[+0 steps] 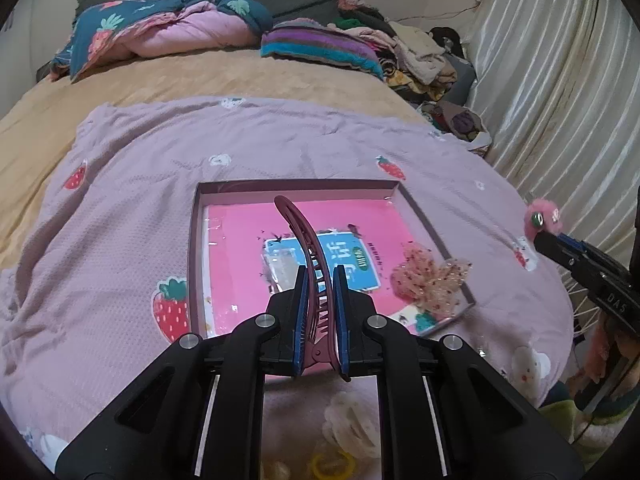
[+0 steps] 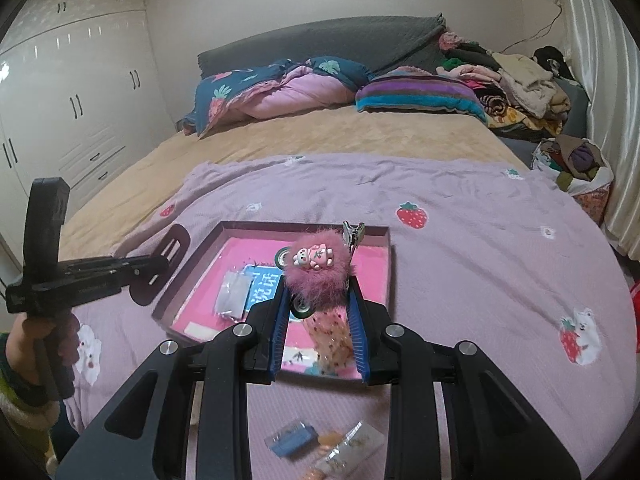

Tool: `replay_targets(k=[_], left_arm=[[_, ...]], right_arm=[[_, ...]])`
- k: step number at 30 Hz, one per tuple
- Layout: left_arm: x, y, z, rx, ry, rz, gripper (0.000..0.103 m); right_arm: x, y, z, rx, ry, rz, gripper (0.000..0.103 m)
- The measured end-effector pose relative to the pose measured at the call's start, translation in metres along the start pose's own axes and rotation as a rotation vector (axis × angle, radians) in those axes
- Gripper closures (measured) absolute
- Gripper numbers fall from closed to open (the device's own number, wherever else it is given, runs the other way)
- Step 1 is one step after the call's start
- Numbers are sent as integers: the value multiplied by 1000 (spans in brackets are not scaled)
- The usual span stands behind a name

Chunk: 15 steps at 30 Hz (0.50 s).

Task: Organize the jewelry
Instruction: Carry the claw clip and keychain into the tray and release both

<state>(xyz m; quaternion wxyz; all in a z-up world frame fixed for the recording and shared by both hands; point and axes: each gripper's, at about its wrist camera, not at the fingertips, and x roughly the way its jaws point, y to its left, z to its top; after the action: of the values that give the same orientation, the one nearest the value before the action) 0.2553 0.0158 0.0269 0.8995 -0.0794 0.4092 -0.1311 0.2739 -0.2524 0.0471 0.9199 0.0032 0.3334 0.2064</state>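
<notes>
My left gripper [image 1: 320, 280] is shut on a long maroon hair clip [image 1: 310, 256], held over the open tray box [image 1: 194, 240] with its pink lining. A peach sequined bow [image 1: 428, 280] lies on the tray's right side. My right gripper [image 2: 318, 292] is shut on a fluffy pink hair clip [image 2: 320, 270] with small cartoon charms, above the same tray [image 2: 386, 264]. The right gripper with the pink clip [image 1: 542, 218] shows at the right edge of the left wrist view. The left gripper shows at the left of the right wrist view, its fingertips hidden.
The tray sits on a lilac strawberry blanket [image 1: 120, 200] on a bed. Small packets [image 2: 292, 438] and a yellow ring [image 1: 332, 466] lie near the front edge. A clear packet [image 2: 232, 294] lies in the tray. Pillows, clothes pile [image 2: 516, 80], curtain and wardrobe surround.
</notes>
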Motion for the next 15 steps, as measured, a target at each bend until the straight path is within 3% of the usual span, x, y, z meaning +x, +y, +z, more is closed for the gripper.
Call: replay_targets(k=[15], left_arm=[[41,17,-6,-32,64,8,97]], right_arm=[[57,-1,3,31,73,13,77]])
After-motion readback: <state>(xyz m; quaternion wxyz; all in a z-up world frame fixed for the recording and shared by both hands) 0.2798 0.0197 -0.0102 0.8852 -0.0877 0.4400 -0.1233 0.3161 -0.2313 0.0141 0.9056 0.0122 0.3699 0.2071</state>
